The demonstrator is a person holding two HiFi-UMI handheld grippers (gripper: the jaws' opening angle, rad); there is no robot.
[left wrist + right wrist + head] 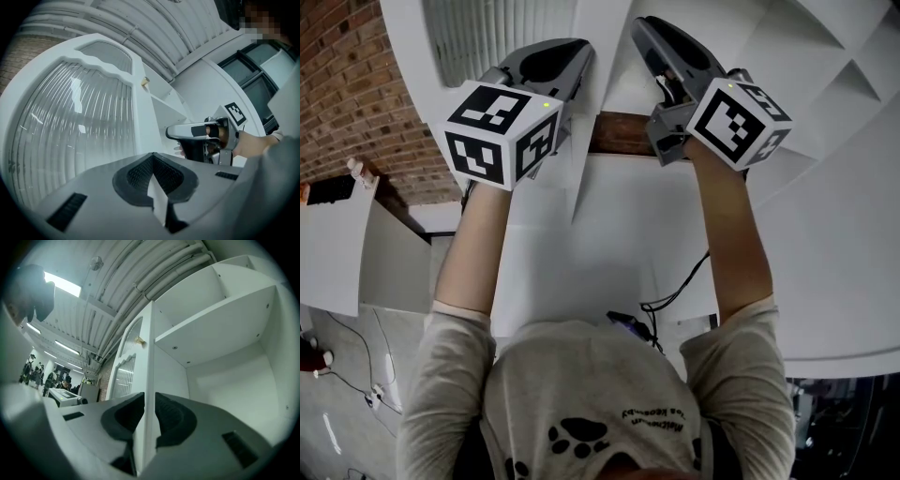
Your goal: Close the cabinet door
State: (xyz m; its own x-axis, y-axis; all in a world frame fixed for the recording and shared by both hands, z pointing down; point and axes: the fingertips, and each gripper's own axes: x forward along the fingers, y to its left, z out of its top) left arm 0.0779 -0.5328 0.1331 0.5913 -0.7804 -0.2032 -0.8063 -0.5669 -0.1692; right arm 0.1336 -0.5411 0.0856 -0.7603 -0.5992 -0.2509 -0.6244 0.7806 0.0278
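Starting nearest the cameras, the right gripper [149, 397] has its dark ribbed pads set against both faces of a white panel edge at the centre of the right gripper view. That panel is the cabinet door [79, 126], which stands open and is seen there almost edge-on. The left gripper [153, 159] is drawn together on a thin wedge of white, low in the left gripper view, judged to be the same door's edge. The door fills the left half of the left gripper view, and its ribbed glass pane [124, 378] and small knob [139, 340] sit just left of centre in the right gripper view. It is assessed as a stiff painted panel that should swing lightly on its hinges. The paint looks smooth and may slip, and the glass is the fragile part. Any hold belongs on the solid frame edge or the knob, never on the pane. Beyond the door, the cabinet [225, 380] shows a bare shelf [211, 319] at upper right. No worktop is in view. A grey floor [347, 450] lies at the lower left of the head view and a brick wall [356, 84] at its upper left. A ribbed ceiling [108, 291] with strip lights [63, 284] runs overhead.
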